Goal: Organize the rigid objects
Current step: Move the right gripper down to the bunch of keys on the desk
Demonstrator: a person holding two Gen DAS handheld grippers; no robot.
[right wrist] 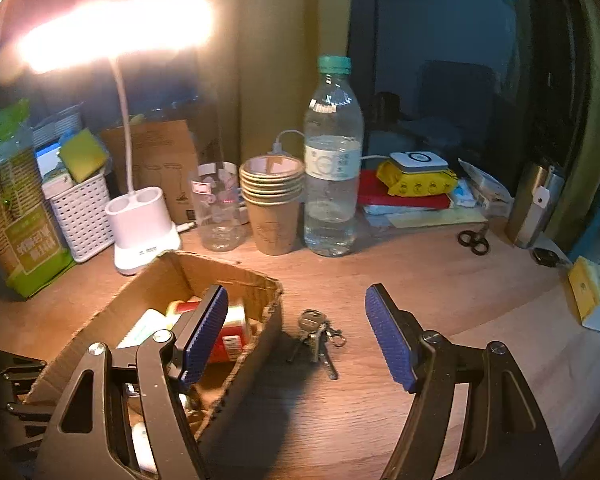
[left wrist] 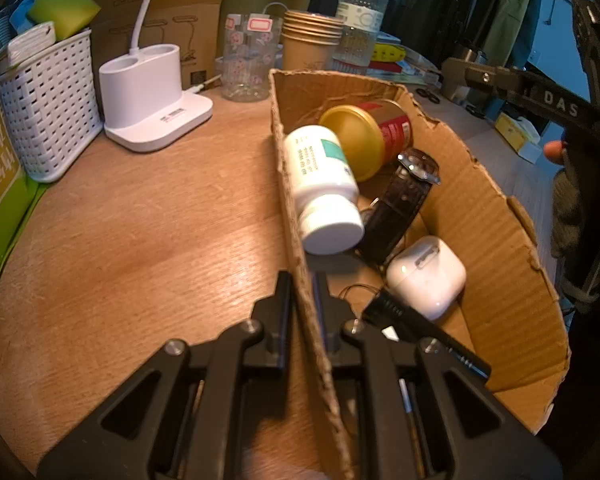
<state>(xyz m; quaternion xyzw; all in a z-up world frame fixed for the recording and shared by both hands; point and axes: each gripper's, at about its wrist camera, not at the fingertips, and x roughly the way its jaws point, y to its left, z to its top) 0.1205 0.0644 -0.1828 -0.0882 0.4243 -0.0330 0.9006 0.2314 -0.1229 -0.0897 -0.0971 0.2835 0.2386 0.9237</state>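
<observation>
Clutter along the far desk edge in the left wrist view is partly cut off: the water bottle (left wrist: 362,16) loses its cap at the frame top, and print on the pill bottle (left wrist: 323,188) is too blurred to read. The cardboard box (left wrist: 496,216) holds that pill bottle lying on its side, a red tin (left wrist: 370,134) with a gold lid, a dark-strapped watch (left wrist: 400,204), a white earbud case (left wrist: 426,272) and a black pen (left wrist: 424,328) partly hidden behind the finger. The left gripper (left wrist: 302,292) is clamped on the box's near wall, one finger outside, one inside. The right gripper's body (left wrist: 540,96) shows at the right edge, its jaws out of sight there. In the right wrist view, lamp glare washes out the upper left, and the box (right wrist: 268,320) contents are largely screened by the left finger; the red tin (right wrist: 230,340) is recognisable. The bunch of keys (right wrist: 318,334) lies on the wooden desk (right wrist: 440,280) just beside the box. The right gripper (right wrist: 294,334) is spread wide, holding nothing, the keys between its blue pads (right wrist: 388,332).
</observation>
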